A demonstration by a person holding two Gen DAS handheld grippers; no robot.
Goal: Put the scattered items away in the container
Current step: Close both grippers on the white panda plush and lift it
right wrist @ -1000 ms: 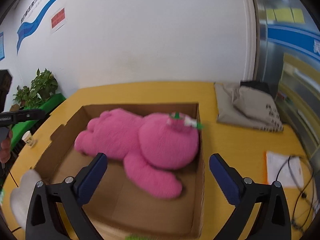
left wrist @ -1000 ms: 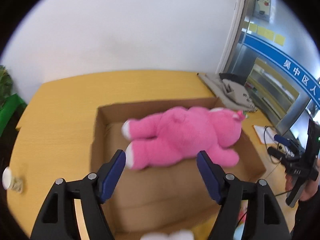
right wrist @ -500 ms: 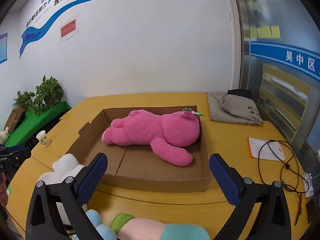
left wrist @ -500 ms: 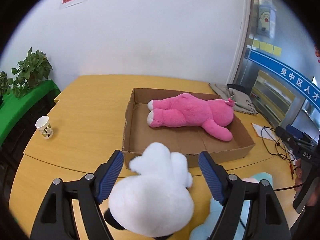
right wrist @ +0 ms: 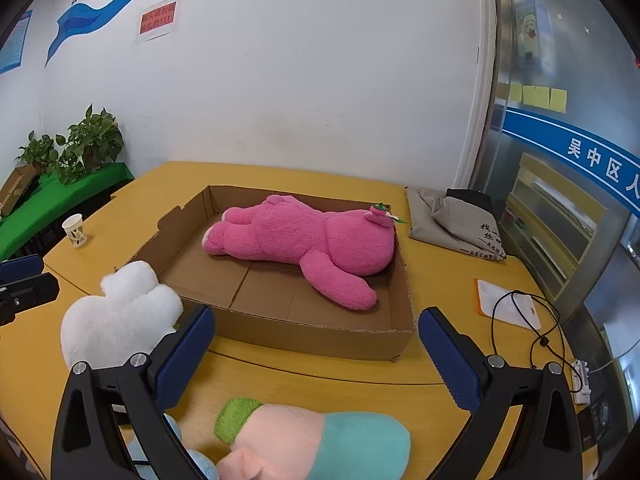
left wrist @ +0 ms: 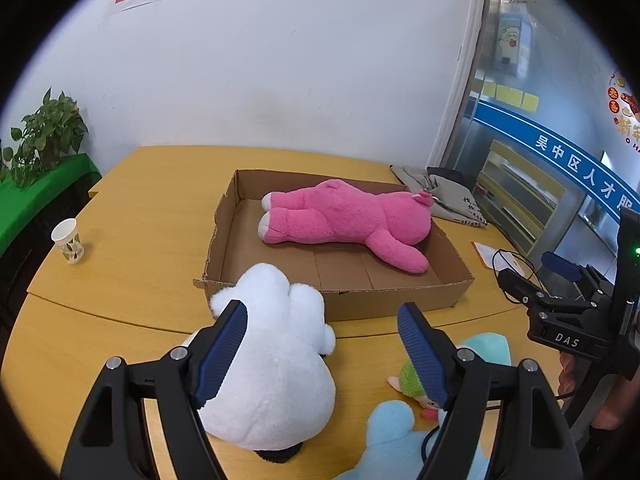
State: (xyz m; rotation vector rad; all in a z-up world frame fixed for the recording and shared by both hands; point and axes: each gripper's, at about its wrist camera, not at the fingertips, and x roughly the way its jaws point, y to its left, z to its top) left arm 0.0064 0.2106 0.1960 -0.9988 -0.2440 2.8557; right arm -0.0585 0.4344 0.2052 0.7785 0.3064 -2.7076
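A shallow cardboard box (left wrist: 392, 300) (right wrist: 312, 336) stands on the yellow table with a big pink plush (left wrist: 348, 216) (right wrist: 304, 236) lying inside it. A white plush (left wrist: 272, 360) (right wrist: 120, 320) sits on the table just outside the box's near left corner. My left gripper (left wrist: 320, 308) hangs open above it, its left finger overlapping the plush, without squeezing it. A teal, peach and green plush (right wrist: 312, 440) (left wrist: 408, 376) lies nearest me. My right gripper (right wrist: 316, 316) stands open above it, with nothing held.
A paper cup (left wrist: 69, 240) (right wrist: 75, 230) stands at the table's left. A grey cloth bag (right wrist: 452, 216) lies right of the box. Nearer on the right are a paper sheet with black cable (right wrist: 508, 304) and a power strip (right wrist: 582, 376). Potted plants (right wrist: 80, 148) stand at far left.
Both grippers have drawn back from over the box toward the table's near edge. The pink plush stays in the box; the white and teal plushes have come into view beneath the fingers.
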